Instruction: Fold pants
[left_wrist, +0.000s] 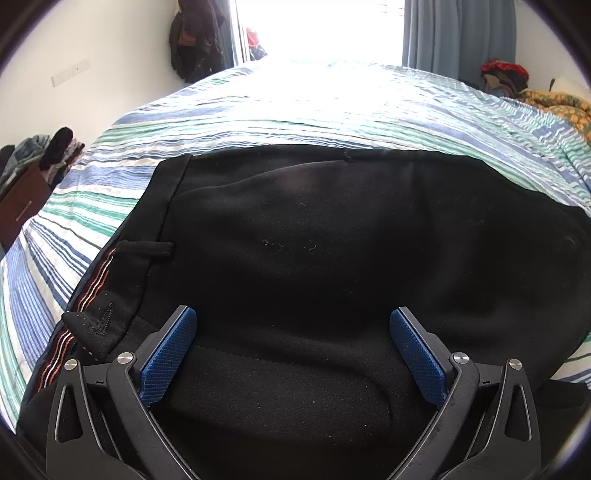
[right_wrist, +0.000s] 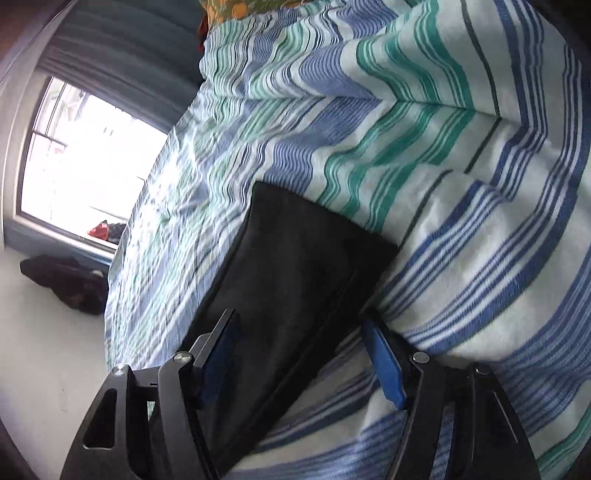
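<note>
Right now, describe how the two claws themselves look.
Both match: the left claw and the right claw have black angular linkage arms with triangular cut-outs, silver round pivot pins, and fingers faced with blue textured pads. No cables, markings or sleeves are visible.

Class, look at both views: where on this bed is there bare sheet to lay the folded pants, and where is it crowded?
Free: the striped sheet beyond the black pants, toward the window, and the strip on their left. Crowded: the far right corner, with an orange patterned cloth.
</note>
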